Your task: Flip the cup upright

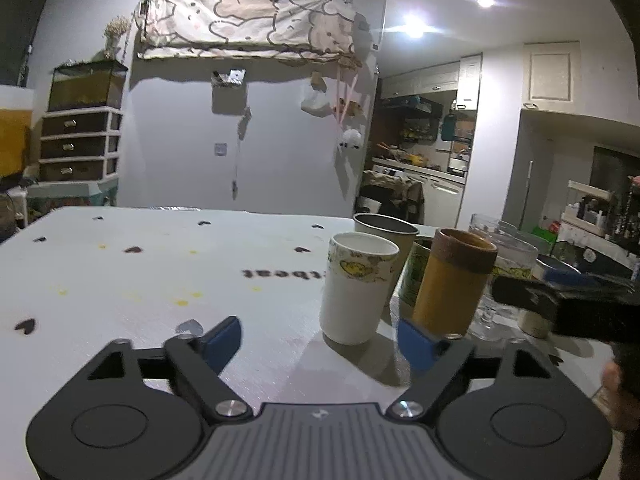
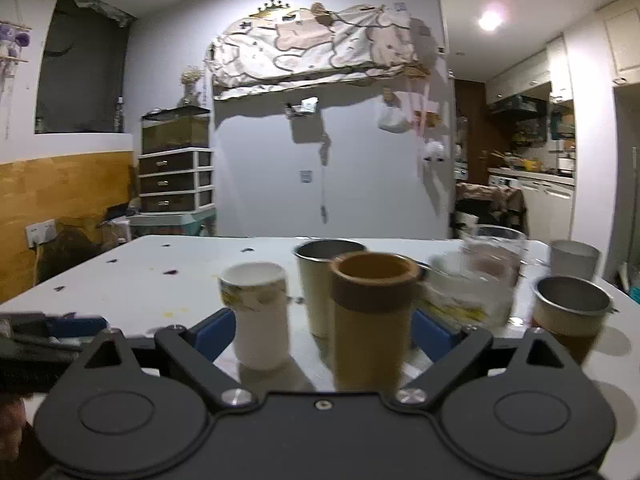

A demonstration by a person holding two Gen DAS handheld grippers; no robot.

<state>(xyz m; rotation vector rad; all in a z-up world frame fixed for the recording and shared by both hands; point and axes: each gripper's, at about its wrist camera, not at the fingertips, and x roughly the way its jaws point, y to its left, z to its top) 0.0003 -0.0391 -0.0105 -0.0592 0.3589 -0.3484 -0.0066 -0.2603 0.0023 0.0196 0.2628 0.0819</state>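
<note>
A yellow cup with a brown rim band (image 2: 370, 316) stands upright on the white table (image 2: 160, 276), between the wide-open blue fingers of my right gripper (image 2: 320, 332), which do not touch it. It also shows in the left wrist view (image 1: 452, 280). A white cup with a patterned band (image 2: 260, 312) stands upright just left of it, also within the jaws' span, and shows in the left wrist view (image 1: 356, 288). My left gripper (image 1: 320, 340) is open and empty, low over the table in front of the white cup. The right gripper's black body (image 1: 560, 300) is at the right edge.
Behind the two cups stand a metal cup (image 2: 324, 280), a clear glass (image 2: 492, 264), a green-patterned glass (image 1: 416, 276), a white cup (image 2: 574, 258) and a brown metal-rimmed cup (image 2: 572, 312). The left half of the table (image 1: 120, 272) bears only printed marks.
</note>
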